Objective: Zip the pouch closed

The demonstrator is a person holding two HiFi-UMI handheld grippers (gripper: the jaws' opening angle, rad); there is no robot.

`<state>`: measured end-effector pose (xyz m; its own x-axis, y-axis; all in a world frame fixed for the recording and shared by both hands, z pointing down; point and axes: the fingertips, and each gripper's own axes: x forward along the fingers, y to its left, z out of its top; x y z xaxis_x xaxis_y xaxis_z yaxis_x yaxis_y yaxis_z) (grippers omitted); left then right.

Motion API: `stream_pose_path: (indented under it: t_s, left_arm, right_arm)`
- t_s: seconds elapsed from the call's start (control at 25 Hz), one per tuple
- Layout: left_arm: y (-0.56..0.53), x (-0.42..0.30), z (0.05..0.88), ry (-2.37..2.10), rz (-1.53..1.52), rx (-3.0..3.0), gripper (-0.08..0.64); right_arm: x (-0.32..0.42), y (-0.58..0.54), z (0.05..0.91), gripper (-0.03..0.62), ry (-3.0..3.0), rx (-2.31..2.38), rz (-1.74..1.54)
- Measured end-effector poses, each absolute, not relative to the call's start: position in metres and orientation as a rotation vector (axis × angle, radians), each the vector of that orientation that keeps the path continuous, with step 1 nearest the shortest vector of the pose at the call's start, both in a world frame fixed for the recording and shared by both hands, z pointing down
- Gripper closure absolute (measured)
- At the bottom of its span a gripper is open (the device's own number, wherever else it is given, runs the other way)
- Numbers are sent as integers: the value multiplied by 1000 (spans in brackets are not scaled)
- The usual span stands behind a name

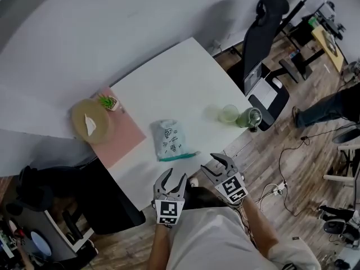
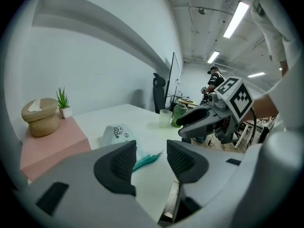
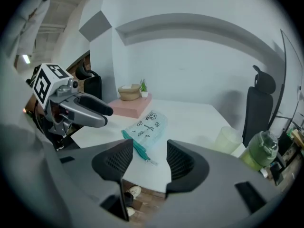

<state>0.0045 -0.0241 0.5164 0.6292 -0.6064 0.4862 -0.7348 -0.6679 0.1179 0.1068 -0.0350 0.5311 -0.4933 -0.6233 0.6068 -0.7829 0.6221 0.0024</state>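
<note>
A pale mint pouch (image 1: 170, 139) with cartoon prints lies flat on the white table (image 1: 180, 77), its teal zipper edge (image 1: 179, 156) towards me. My left gripper (image 1: 174, 176) hangs just off the table's near edge, short of the pouch, jaws open and empty. My right gripper (image 1: 212, 163) is beside it to the right, also open and empty. In the left gripper view the pouch (image 2: 116, 133) lies beyond the left gripper (image 2: 151, 158), and the right gripper (image 2: 209, 118) shows at the right. In the right gripper view the pouch (image 3: 147, 125) lies ahead of the right gripper (image 3: 149, 158).
A pink mat (image 1: 121, 136) at the table's left holds a round woven box (image 1: 89, 121) and a small potted plant (image 1: 107, 101). A clear cup (image 1: 228, 113) and a green jar (image 1: 249, 117) stand near the right edge. An office chair (image 1: 264, 21) is behind.
</note>
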Motion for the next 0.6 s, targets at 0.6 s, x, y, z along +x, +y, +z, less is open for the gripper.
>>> stream_pose_path:
  t_s: [0.6]
  left_arm:
    - [-39,20,575,-934,650,2471,391]
  right_arm:
    - [110,-56,629,454,-2085,715,248]
